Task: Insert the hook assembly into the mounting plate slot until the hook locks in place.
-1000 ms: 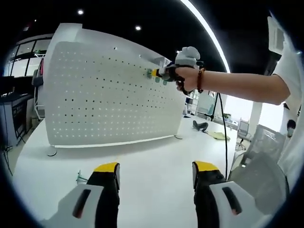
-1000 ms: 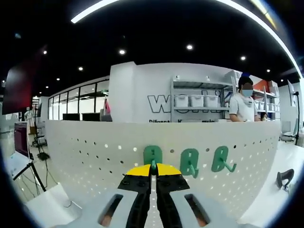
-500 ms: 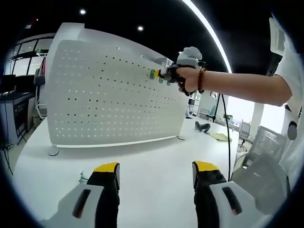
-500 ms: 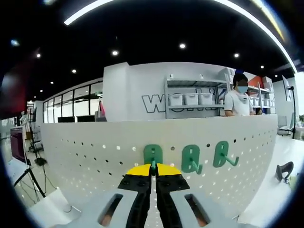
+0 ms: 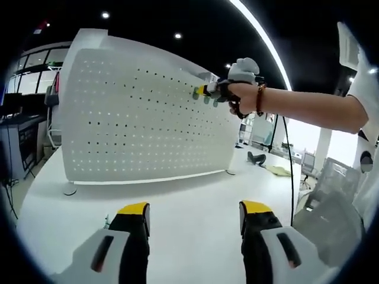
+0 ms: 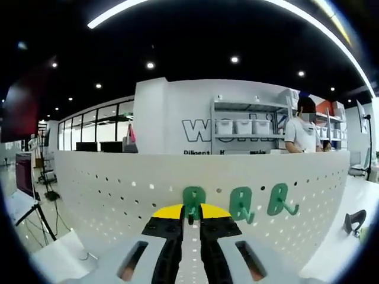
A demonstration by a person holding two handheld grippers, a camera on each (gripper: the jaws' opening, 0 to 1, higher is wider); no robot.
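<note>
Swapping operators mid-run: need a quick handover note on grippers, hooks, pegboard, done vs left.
Right gripper: at the white perforated mounting plate, jaws slightly parted around the leftmost green plastic hook; whether it still grips cannot be told.
Left gripper: open, empty, low over the white table.
Two more green hooks hang to the right on the plate.
Done: the leftmost hook sits against the plate.
Left: confirm it is locked, then back the right gripper off.

Left gripper (image 5: 193,216) jaws apart over white table (image 5: 189,192). Far: right gripper (image 5: 214,92) at upright pegboard (image 5: 130,118), upper right.
</note>
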